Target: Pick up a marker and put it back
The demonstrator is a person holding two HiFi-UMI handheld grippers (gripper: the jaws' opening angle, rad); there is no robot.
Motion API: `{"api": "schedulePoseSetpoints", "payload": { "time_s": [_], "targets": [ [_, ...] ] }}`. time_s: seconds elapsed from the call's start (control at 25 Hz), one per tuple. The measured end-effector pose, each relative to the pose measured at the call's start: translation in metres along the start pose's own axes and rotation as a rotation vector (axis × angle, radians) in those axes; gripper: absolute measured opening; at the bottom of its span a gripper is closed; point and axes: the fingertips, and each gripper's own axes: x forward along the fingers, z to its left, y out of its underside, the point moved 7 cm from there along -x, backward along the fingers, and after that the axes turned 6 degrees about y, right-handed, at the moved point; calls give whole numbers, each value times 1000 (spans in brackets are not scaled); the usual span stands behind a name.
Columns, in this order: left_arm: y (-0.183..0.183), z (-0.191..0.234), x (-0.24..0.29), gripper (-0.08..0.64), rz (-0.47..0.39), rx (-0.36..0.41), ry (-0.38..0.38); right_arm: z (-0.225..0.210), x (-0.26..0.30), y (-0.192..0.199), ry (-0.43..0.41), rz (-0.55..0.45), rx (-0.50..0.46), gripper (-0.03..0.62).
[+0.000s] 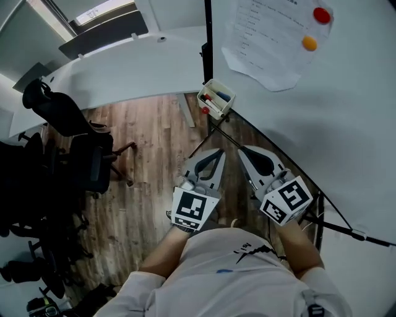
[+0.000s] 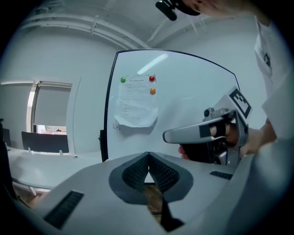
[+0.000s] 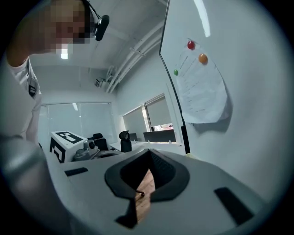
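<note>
We stand at the whiteboard with both tools held low over the wooden floor, and nothing is picked up yet. The left gripper has its jaws pressed together with nothing between them. The right gripper is the same: tips meeting, empty. The markers lie in a small tray fixed at the lower corner of the whiteboard, just beside its dark edge, ahead of both grippers and apart from them.

As we judge it, the step in hand is the reach. To do it well we would open one pair of jaws before arriving at the tray and come in from above. We would choose a marker lying on top and take it across the barrel near its middle, so it does not pivot. The barrels are round, smooth plastic and likely to roll or slip, so the ribbed dark pads should close squarely on the barrel, not on a cap end. The tray is a small open white box with thin walls; we would keep the jaws off its rim so it is not knocked.

One marker shows a red end, another blue. The whiteboard is glossy and hard — a thin sheet of paper curls away from it under a red magnet and an orange magnet, both round.
</note>
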Motion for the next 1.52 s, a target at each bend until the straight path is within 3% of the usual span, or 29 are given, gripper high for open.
{"api": "schedulePoseSetpoints", "payload": {
  "time_s": [0.44,0.68,0.88,1.04,1.12,1.52],
  "targets": [
    [48,51,56,12,97,124,59,-32,52,17,101,22,76,12],
    [62,68,90,12,150,183,28,-61,81,26,80,33,81,12],
    [78,80,120,14,206,291,-3,-92,103,27,54,32,94,12],
    [97,86,141,118,262,329,-4,-111,113,39,44,57,118,12],
    [105,89,147,132,276,352,-17,-114,116,44,43,72,129,12],
    [136,92,171,152,333,630,-70,-128,117,63,67,114,157,12]
  ]
}}
